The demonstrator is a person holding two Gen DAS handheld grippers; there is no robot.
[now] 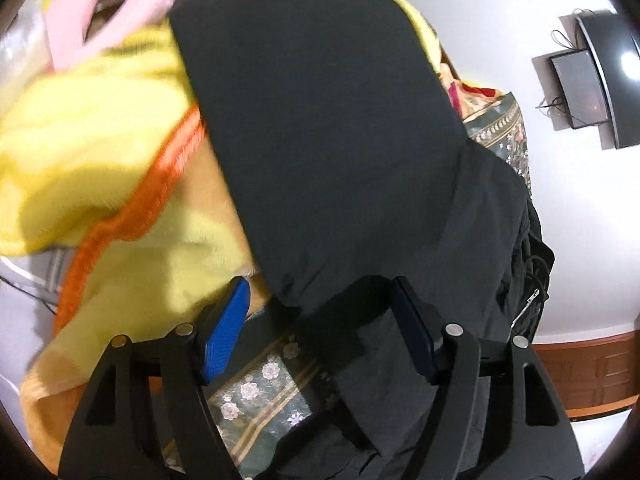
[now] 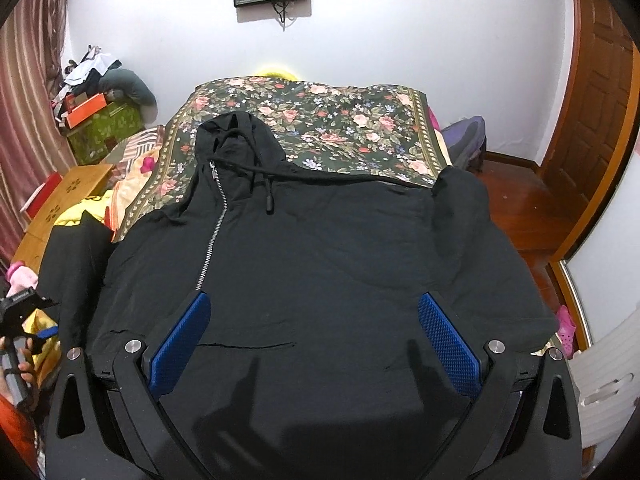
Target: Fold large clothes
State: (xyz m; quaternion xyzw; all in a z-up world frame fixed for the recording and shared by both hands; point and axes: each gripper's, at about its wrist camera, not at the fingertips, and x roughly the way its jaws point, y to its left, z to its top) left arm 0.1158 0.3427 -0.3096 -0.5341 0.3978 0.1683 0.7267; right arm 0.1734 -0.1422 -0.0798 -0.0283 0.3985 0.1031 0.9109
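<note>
The black zip hoodie (image 2: 320,264) lies flat on the flowery bed (image 2: 340,128). The right hand-held gripper (image 2: 314,334) is wide open above it, holding nothing. The left hand-held gripper (image 1: 320,328) is wide open too, with a black sleeve (image 1: 320,120) draped between its fingers.

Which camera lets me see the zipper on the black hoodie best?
The right wrist view: the zipper runs in full down the black hoodie, spread flat on the bed. The left wrist view shows only a short bit of zipper at the sleeve's far edge.
</note>
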